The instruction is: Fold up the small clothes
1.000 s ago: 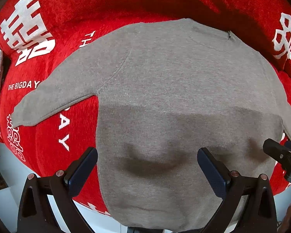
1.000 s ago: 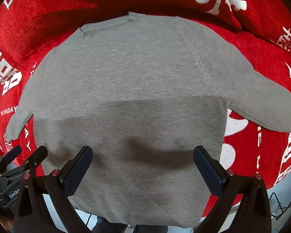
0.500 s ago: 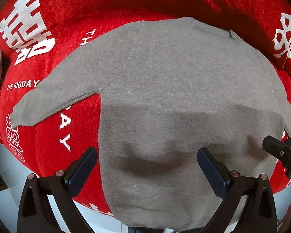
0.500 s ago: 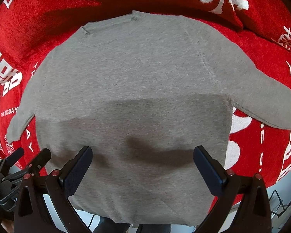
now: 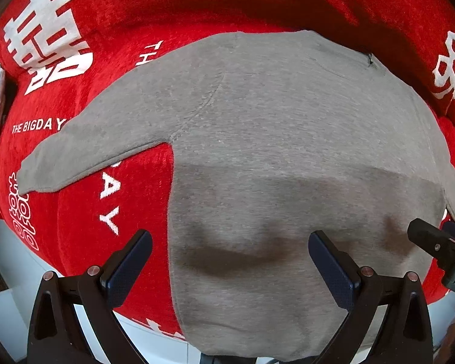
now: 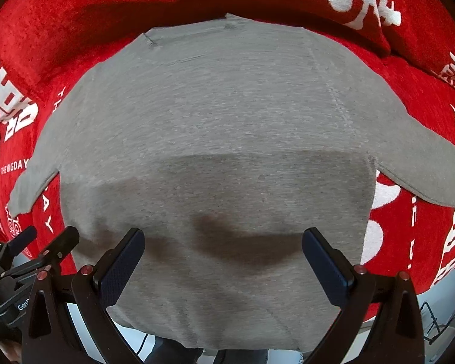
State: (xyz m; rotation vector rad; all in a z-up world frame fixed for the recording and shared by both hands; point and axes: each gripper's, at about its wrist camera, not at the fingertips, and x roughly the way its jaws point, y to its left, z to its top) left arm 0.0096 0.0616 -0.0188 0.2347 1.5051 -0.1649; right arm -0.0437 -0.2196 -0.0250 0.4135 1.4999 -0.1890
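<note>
Hovering over a grey sweater (image 5: 288, 139) spread flat on a red printed cover (image 5: 75, 218).
Left gripper (image 5: 229, 261) and right gripper (image 6: 223, 257) both spread wide, holding nothing, above the hem; sleeves out to both sides.

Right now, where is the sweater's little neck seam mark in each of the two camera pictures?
Left wrist view: the neck seam mark sits upper right, on the grey sweater collar.
Right wrist view: the same mark sits upper left.
Shared landmark: the white "THE BIGDAY" lettering on the red cover, at left in both views.
</note>
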